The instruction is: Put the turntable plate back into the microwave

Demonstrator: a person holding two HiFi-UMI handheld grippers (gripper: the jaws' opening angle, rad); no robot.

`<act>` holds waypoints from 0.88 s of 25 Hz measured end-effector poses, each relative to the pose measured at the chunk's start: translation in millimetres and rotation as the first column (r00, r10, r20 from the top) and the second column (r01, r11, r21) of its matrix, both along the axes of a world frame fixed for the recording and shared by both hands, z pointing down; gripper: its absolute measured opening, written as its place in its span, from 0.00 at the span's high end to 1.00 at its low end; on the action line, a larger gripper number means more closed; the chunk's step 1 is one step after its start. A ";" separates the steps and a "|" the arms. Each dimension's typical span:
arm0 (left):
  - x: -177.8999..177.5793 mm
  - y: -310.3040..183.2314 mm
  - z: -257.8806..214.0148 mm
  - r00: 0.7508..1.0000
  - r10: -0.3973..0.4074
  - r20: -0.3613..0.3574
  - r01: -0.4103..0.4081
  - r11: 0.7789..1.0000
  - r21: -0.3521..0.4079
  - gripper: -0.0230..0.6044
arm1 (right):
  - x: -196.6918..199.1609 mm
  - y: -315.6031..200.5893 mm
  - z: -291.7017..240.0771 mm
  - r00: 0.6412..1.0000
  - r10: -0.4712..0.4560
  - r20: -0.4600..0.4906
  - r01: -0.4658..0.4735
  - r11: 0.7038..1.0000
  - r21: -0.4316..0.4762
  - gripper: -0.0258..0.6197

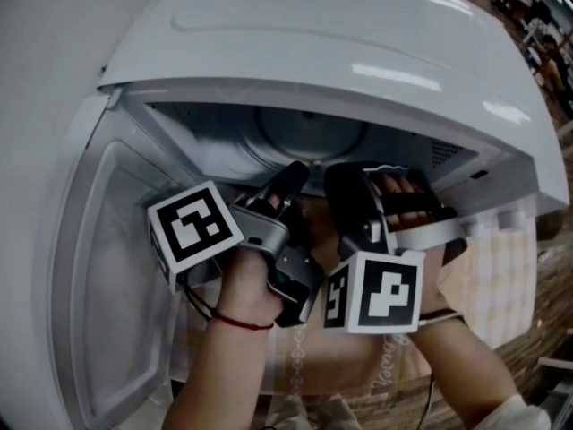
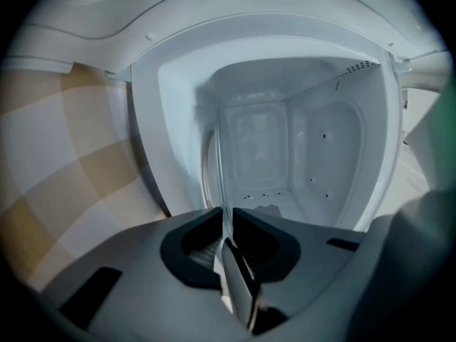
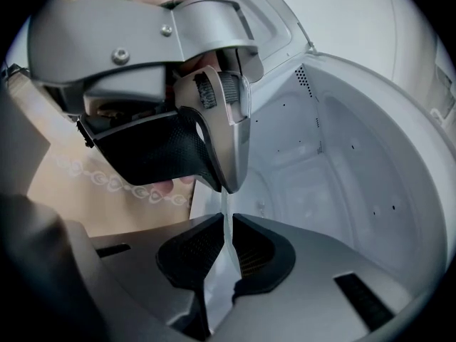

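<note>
My left gripper (image 2: 226,219) had its jaws drawn nearly together on the thin edge of the glass turntable plate (image 3: 226,205), the pads pressing on the rim from both faces. My right gripper (image 3: 226,228) was clamped on that same rim just beside it, its jaws likewise narrowed to the thickness of the glass. In each gripper view the plate showed only as a pale sliver running out from between the jaws. I was looking along it edge-on, which I took to mean I held it flat, in line with the jaws. Two grips side by side on one rim made sense to me: clear glass is slippery and heavy for its thickness, and a single pinch at the edge would likely let the far side droop.

Beyond the jaws, the plate reached forward into the cavity (image 2: 285,141) of the white microwave (image 1: 358,43). In the head view a faint round outline that I took for the plate lay over the cavity floor. Whether it rested on that floor or hung just above it I could not tell. The door (image 1: 116,267) stood swung wide to my left, clear of both hands, and a checked tablecloth (image 2: 64,162) showed beside the oven. I judged the plate mostly in but not yet released — what remained was to settle it centred before letting go.
</note>
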State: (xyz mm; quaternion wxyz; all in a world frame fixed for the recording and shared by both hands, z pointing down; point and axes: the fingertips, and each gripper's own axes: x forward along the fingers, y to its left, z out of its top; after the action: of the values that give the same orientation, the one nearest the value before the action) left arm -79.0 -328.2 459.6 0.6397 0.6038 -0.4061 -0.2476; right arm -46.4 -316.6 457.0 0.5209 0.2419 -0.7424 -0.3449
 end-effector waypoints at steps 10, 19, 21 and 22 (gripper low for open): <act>-3.7 0.9 1.2 1.000 -0.023 -0.008 0.023 1.000 -0.005 0.90 | -3.6 1.6 0.3 0.998 -0.053 -0.018 0.054 0.998 0.038 0.88; -1.9 0.0 1.6 1.000 0.003 -0.004 -0.003 1.000 -0.031 0.90 | -1.8 -0.7 1.0 1.000 -0.029 0.004 0.029 1.000 0.004 0.88; -1.3 -1.2 1.3 1.000 0.003 -0.020 -0.004 0.999 -0.033 0.90 | -2.0 -0.2 0.9 1.000 -0.024 0.017 0.025 1.000 -0.015 0.87; -1.5 -1.7 0.9 1.000 0.000 -0.028 -0.001 0.999 -0.032 0.90 | -2.4 0.2 0.7 0.999 -0.025 0.023 0.025 0.999 -0.022 0.87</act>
State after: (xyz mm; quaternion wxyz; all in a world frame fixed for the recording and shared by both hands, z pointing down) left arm -80.6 -329.9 460.5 0.6549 0.5900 -0.4009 -0.2494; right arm -48.9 -316.4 457.8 0.5107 0.2306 -0.7552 -0.3402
